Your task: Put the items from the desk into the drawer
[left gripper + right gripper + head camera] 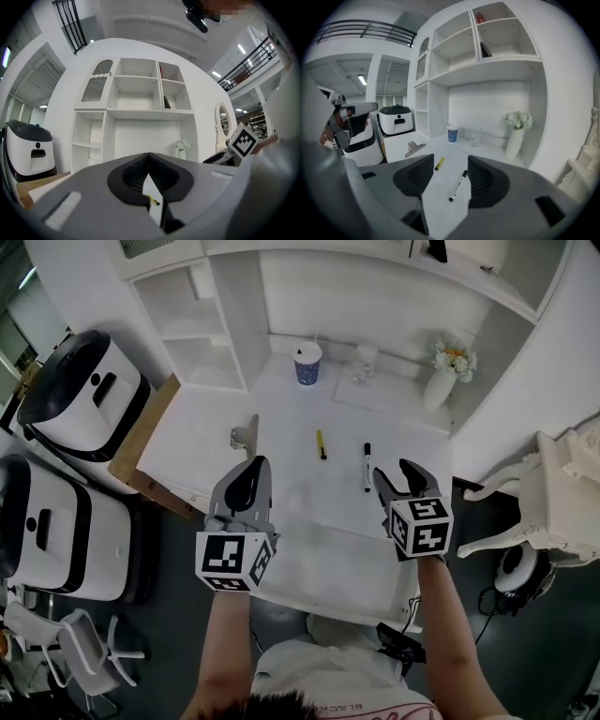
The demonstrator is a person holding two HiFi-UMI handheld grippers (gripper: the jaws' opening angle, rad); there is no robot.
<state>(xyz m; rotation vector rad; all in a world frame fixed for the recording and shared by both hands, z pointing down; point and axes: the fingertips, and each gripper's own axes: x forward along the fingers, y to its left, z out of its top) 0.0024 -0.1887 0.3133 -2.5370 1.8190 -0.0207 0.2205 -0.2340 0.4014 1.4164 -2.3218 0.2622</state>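
Note:
On the white desk (309, 549) lie a yellow marker (321, 443), a black-and-white marker (367, 466) and a metal binder clip (246, 434). My left gripper (255, 468) hovers over the desk's near left part, below the clip, with its jaws shut and nothing in them. My right gripper (397, 474) is open and empty, just right of the black-and-white marker. In the right gripper view that marker (457, 186) lies ahead between the open jaws (450, 164), and the yellow marker (439, 163) lies farther left. The left gripper view shows the yellow marker (153, 200) through a slit. No drawer shows.
At the desk's back stand a blue paper cup (307, 363), a glass (364, 364) and a white vase with flowers (445, 371). White shelves (202, 343) rise behind. Two white-and-black machines (80, 395) stand left, and a white chair (562, 493) stands right.

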